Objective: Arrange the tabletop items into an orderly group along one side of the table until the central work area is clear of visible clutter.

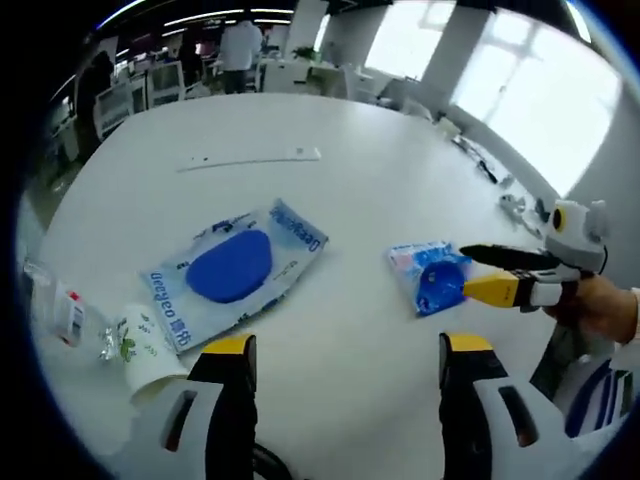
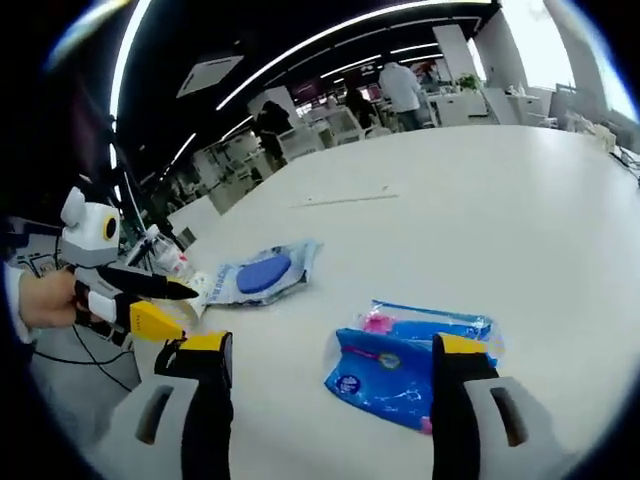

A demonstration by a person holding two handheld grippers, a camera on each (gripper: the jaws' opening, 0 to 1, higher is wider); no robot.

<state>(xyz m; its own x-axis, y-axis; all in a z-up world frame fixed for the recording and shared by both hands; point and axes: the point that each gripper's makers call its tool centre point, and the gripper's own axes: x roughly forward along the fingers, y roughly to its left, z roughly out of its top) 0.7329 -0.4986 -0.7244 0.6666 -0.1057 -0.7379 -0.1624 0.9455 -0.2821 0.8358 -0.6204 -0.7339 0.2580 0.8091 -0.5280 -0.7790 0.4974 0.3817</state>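
Observation:
A large clear packet with a blue oval pad (image 1: 235,268) lies on the white table (image 1: 360,190), just ahead of my left gripper (image 1: 347,350), which stands open with nothing between its jaws. A smaller blue packet (image 1: 430,275) lies to its right. My right gripper (image 1: 466,270) comes in from the right, open, its black and yellow fingers at that packet's edge. In the right gripper view the small packet (image 2: 390,365) lies between the wide jaws of the right gripper (image 2: 333,350). The large packet (image 2: 262,275) lies farther off, by the open left gripper (image 2: 185,312).
A tipped white paper cup (image 1: 150,350) and a small clear bottle (image 1: 60,310) lie near the table's left edge. A long white strip (image 1: 250,158) rests farther across the table. Small items (image 1: 510,200) sit at the right edge. Desks and people stand beyond.

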